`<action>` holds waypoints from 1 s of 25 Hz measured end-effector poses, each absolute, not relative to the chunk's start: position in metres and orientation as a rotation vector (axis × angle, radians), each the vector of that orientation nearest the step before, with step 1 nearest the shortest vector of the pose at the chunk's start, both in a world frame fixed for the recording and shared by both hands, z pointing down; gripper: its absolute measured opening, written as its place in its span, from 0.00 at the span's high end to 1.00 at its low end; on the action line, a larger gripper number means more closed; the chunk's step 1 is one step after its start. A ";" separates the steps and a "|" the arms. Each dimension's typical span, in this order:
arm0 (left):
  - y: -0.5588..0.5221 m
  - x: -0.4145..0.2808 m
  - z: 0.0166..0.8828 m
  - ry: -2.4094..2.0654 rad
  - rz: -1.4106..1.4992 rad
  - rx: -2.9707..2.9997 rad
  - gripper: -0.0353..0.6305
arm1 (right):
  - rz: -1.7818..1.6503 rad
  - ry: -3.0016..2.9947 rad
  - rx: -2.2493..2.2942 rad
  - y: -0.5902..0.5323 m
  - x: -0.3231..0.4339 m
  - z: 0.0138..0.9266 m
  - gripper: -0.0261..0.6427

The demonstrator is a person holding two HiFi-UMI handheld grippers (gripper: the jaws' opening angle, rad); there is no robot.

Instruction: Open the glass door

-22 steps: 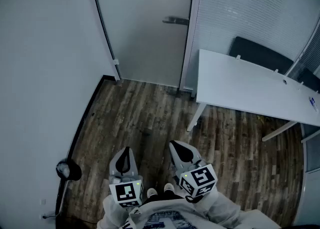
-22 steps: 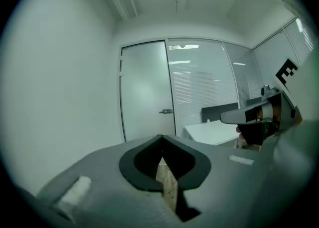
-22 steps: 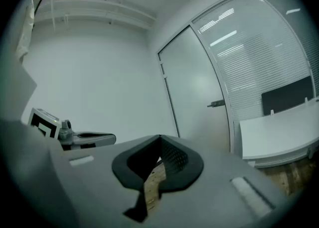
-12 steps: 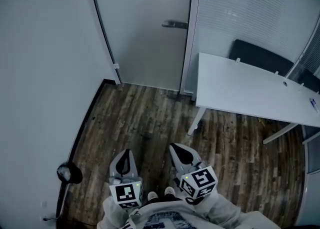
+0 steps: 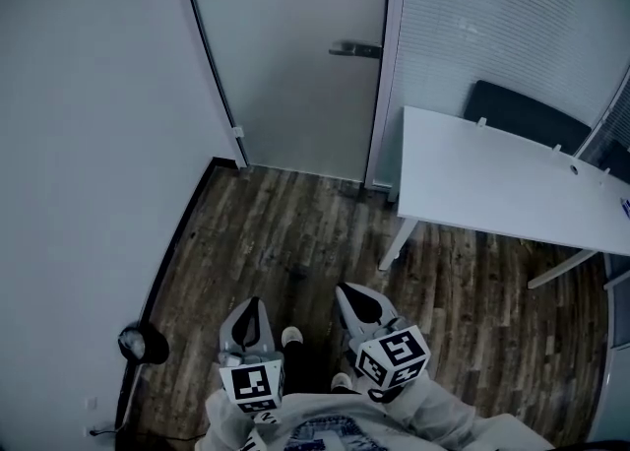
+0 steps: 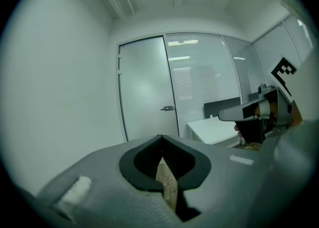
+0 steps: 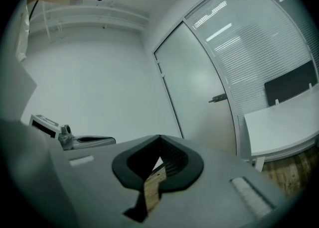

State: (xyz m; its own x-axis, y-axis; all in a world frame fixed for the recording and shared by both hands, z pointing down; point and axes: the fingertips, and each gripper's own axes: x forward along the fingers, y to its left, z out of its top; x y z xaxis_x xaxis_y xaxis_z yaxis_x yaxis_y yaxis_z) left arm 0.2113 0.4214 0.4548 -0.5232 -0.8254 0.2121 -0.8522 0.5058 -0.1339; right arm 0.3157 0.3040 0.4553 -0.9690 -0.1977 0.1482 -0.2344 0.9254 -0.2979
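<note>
The frosted glass door (image 5: 295, 55) stands closed across the room, with a metal lever handle (image 5: 356, 49) at its right edge. My left gripper (image 5: 251, 305) and right gripper (image 5: 352, 293) are held side by side low in the head view, far short of the door and pointing toward it. Both are shut with nothing between the jaws. In the left gripper view, the door (image 6: 147, 90) and handle (image 6: 168, 108) lie beyond the left gripper (image 6: 160, 137). From the right gripper (image 7: 159, 137), the right gripper view shows the handle (image 7: 218, 98) to the upper right.
A white table (image 5: 512, 183) with a black chair (image 5: 527, 114) behind it stands right of the door, against a glass partition with blinds (image 5: 492, 16). A plain white wall (image 5: 89, 144) runs along the left, with a dark round object (image 5: 143, 344) at its foot. Wood floor (image 5: 285, 232) stretches to the door.
The person has stepped forward: one shoe now shows ahead, between the grippers. The door and table have shifted slightly in view. Both grippers keep their pose and stay shut.
</note>
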 end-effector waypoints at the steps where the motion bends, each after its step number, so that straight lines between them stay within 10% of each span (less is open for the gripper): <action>1: 0.417 0.202 0.456 -2.627 0.332 1.465 0.94 | 0.478 -2.967 0.335 0.300 0.308 0.457 0.95; 25: 0.302 -0.090 0.466 -2.583 0.271 1.495 0.94 | 0.422 -2.885 0.396 0.195 0.029 0.470 0.95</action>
State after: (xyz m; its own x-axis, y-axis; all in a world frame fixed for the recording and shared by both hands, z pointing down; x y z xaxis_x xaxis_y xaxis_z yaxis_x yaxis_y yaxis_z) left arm -0.0903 0.3021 0.4659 -0.4946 -0.8424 0.2139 -0.8684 0.4889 -0.0829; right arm 0.0292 0.1954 0.4704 -0.9443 -0.2328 0.2326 -0.2897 0.9234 -0.2519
